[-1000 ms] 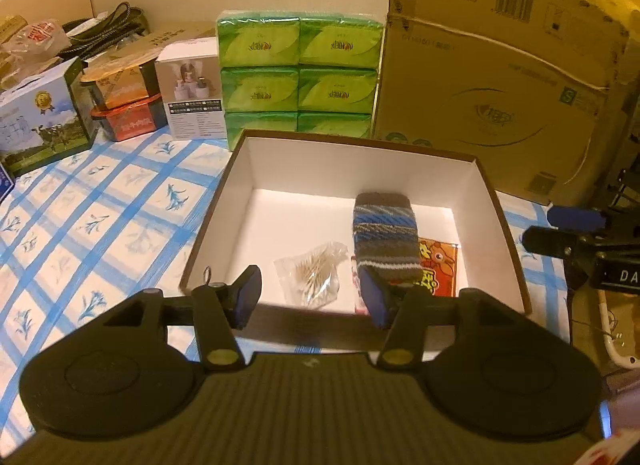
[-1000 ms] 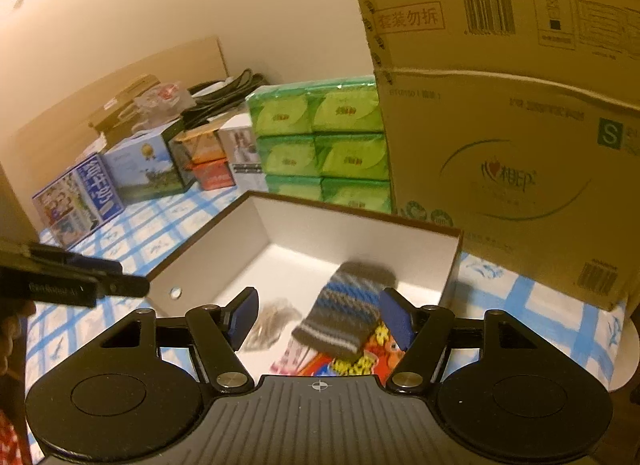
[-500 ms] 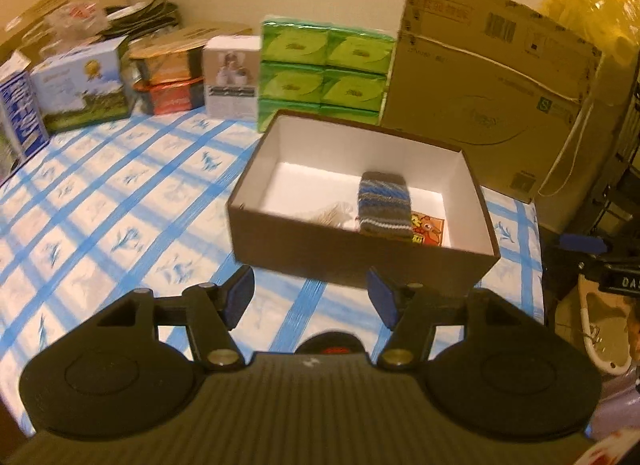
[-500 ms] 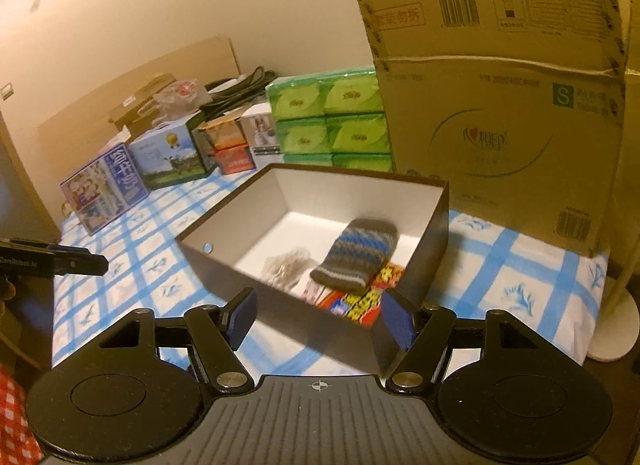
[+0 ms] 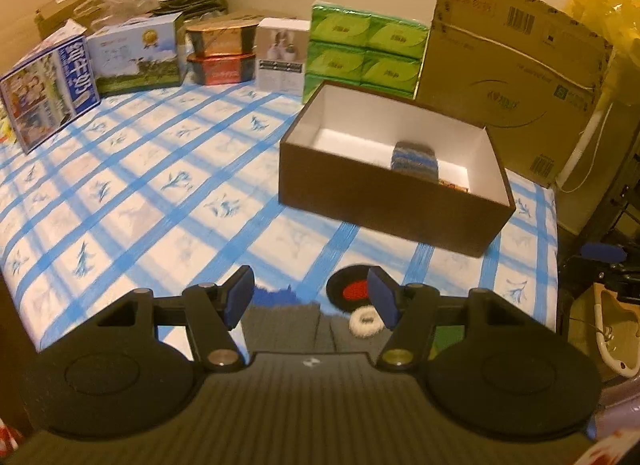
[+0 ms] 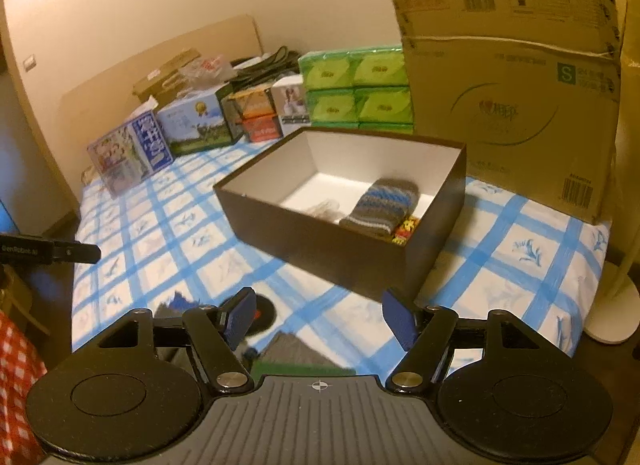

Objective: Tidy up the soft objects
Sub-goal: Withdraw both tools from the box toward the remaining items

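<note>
The dark brown cardboard box's near wall is hiding most of the striped blue-grey knitted sock. At the blue-checked tablecloth's near edge, the left gripper's body is cutting off a grey fabric piece and a white fluffy ring.

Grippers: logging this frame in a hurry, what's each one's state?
Left gripper: open, holding nothing.
Right gripper: open, holding nothing.

Left gripper: matte black ribbed body, two round black discs, angular black linkages with brass-coloured pivot screws, blue pads. Right gripper: same build, silver pivot screws, small white crosshair mark on the ribbed housing.
</note>
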Tool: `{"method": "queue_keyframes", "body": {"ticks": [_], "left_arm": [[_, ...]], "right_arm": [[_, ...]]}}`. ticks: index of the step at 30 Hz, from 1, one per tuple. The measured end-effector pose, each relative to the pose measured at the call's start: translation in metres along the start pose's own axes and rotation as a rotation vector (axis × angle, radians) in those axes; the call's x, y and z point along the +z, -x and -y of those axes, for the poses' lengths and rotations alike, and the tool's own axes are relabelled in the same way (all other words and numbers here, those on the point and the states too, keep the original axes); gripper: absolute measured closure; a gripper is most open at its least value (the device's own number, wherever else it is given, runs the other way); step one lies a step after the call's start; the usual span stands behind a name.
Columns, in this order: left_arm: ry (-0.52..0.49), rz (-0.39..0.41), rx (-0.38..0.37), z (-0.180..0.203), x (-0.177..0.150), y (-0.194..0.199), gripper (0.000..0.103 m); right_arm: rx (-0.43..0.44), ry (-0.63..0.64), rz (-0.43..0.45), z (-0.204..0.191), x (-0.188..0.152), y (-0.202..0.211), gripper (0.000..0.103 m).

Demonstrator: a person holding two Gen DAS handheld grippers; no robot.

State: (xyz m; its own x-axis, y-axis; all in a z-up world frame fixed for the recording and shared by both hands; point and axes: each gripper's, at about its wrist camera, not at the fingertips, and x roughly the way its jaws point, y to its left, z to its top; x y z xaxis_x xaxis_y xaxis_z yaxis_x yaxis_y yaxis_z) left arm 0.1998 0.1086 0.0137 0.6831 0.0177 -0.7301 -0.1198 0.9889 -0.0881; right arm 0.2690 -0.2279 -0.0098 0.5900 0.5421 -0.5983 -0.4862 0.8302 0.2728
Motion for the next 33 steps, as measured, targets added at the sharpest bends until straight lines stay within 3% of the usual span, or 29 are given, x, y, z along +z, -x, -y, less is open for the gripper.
{"method": "queue_keyframes", "body": {"ticks": [7,17,33], "left_arm": [[0.023,-0.03,0.026,-0.002,-0.034,0.007,0.043],[0.044,-0.088,0.058,-0.006,-0.072,0.003,0.043],[-0.012,-0.113,0.025,0.015,-0.086,-0.026,0.043]], "right_arm": [[-0.009,0.073,-0.045,-0.013,-0.026,-0.001,0.02],[0.01,0.142,-0.125,-0.026,-0.058,-0.013,0.018],[0.006,0.263,-0.201,-0.041,-0.082,-0.043,0.017]]}}
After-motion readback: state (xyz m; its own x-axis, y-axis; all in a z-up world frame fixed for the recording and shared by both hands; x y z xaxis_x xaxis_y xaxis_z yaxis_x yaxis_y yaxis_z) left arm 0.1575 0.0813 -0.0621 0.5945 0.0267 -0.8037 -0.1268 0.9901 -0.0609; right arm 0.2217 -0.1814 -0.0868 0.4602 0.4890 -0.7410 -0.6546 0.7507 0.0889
